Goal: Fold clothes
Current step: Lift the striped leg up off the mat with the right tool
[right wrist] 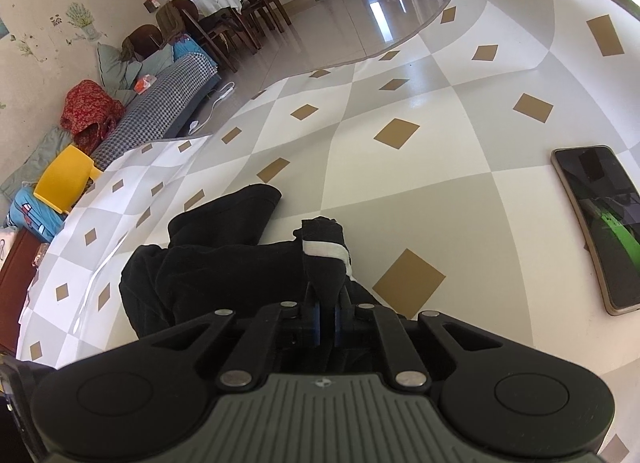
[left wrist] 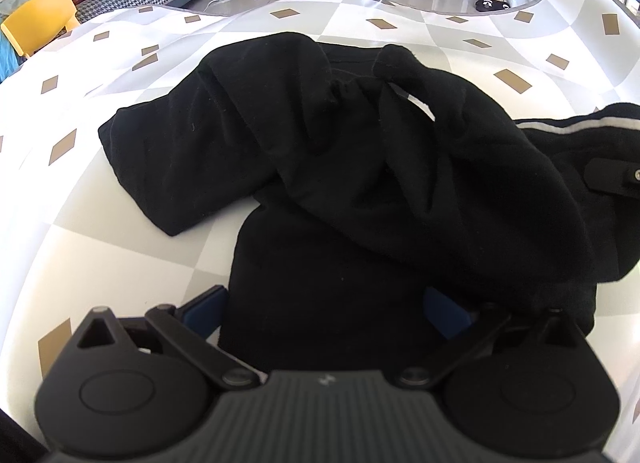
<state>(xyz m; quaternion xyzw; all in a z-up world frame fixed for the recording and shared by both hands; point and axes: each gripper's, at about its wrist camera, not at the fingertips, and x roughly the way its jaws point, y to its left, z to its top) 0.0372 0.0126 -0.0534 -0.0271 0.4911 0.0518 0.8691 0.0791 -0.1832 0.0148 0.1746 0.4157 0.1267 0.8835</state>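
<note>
garment: black top (left wrist: 320,167), rumpled heap on tabletop (left wrist: 100,255), straight ahead of left claw, sleeve trailing off to its left
left claw (left wrist: 326,305): spread wide, blue pads either side of near hem; nothing pinched
right claw (right wrist: 327,321): closed tight on a striped cuff (right wrist: 324,249), which stands up just ahead of it
phone (right wrist: 600,223): well right of right claw
progress: layers overlap but bunched, no flat square fold; smoothing and folding left
</note>
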